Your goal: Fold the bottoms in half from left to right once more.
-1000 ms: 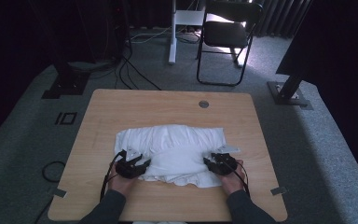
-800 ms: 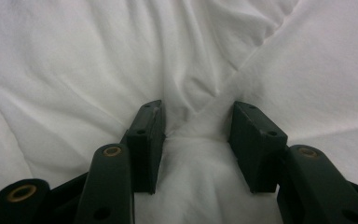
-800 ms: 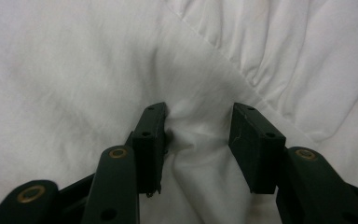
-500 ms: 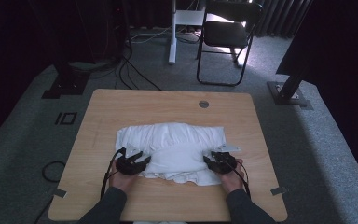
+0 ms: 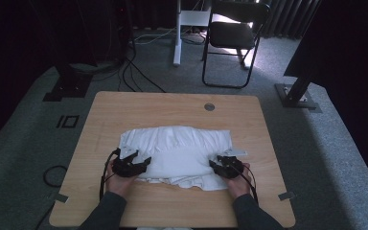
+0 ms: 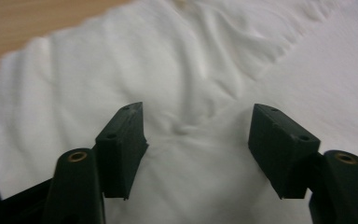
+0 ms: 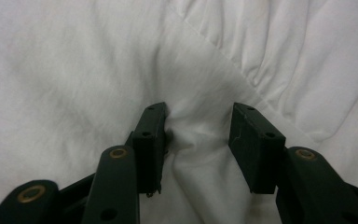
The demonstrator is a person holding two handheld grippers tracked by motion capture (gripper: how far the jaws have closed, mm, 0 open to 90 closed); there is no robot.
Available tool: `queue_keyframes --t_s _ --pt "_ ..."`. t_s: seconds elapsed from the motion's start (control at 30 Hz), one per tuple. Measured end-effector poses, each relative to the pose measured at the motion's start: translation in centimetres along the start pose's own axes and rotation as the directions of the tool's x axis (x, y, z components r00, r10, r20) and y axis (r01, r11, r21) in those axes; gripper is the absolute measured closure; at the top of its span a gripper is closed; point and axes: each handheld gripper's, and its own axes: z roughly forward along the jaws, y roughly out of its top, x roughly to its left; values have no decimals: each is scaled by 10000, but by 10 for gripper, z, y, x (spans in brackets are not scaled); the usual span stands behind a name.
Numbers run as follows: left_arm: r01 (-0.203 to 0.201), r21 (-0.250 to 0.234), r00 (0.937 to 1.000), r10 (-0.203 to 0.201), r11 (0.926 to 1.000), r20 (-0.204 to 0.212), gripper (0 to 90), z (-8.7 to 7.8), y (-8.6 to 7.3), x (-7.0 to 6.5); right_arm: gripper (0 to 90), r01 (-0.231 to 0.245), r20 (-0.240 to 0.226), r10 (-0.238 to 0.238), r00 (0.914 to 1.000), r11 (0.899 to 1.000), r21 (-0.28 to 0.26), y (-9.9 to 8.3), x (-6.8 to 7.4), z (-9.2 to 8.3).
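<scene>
Cloth point(image 5: 177, 153) lies mid-table point(image 5: 172, 105), as before. Left gripper point(image 5: 133, 163) has lifted slightly; jaws have just been opening, now released, cloth loose between. Right gripper point(image 5: 226, 165) unmoved, clenched on a cloth fold point(image 7: 196, 128).

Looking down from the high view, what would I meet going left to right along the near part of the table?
Left tool → white cloth → right tool → bare table at the right edge.
</scene>
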Motion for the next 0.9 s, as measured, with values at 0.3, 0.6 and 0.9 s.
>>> queue_keyframes --t_s 0.3,0.6,0.9 --pt "1051 -363 9932 -1068 9938 -461 290 -13 2 25 555 29 -79 -30 10000 10000 -24 0 -1 0" --pt "1649 -503 9777 -1700 9850 -1235 242 -18 -2 42 555 63 -129 -64 9999 9999 -91 -1 -2 0" --pt "2315 287 9611 -2241 9724 -1612 161 -1 -14 58 555 72 -146 -74 9999 9999 -103 -1 -2 0"
